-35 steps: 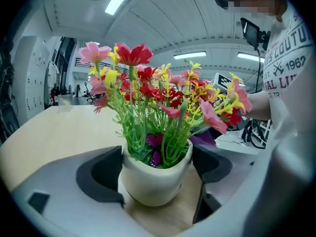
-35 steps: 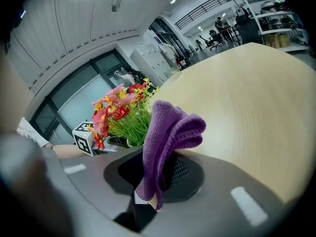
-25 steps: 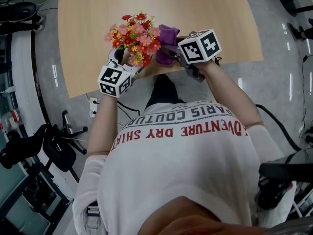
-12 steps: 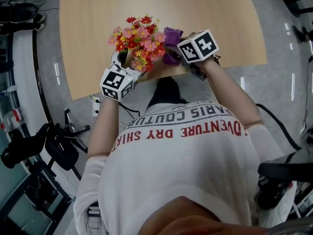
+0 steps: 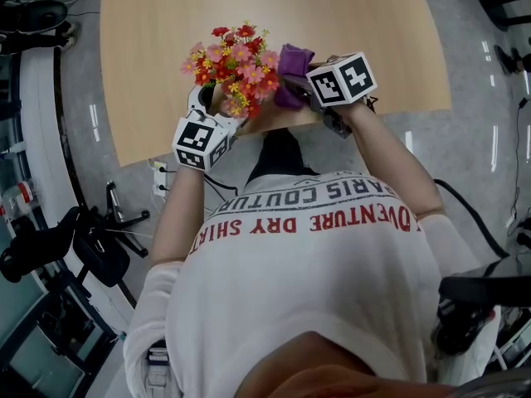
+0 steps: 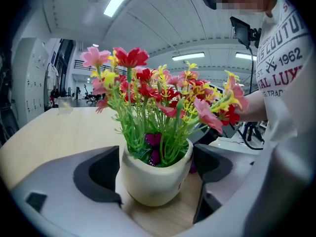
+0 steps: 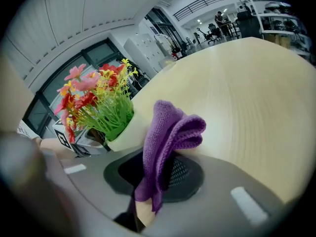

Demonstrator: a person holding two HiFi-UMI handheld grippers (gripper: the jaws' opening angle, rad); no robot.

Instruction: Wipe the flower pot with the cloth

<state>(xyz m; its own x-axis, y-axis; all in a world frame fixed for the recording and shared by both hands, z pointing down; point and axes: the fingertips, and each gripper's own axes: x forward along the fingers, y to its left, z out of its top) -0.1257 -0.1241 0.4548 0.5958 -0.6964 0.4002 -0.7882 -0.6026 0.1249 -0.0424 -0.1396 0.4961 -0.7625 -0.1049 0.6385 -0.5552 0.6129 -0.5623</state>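
Note:
A cream flower pot (image 6: 154, 176) with red, pink and yellow artificial flowers (image 5: 232, 60) stands on the wooden table (image 5: 166, 23), close to its near edge. My left gripper (image 6: 156, 168) reaches in from the left. Its two dark pads sit against the pot's sides, so it is shut on the pot. A folded purple cloth (image 7: 168, 130) sticks up from my right gripper (image 7: 159, 174), which is shut on it. In the head view the cloth (image 5: 292, 63) sits just right of the flowers, against the pot's right side. The blooms hide the pot from above.
The table's near edge (image 5: 274, 127) runs right under both grippers. A small clear cup (image 6: 64, 104) stands far off on the table. On the floor sit black stands and cables (image 5: 91, 247) at the left and dark equipment (image 5: 481, 297) at the right.

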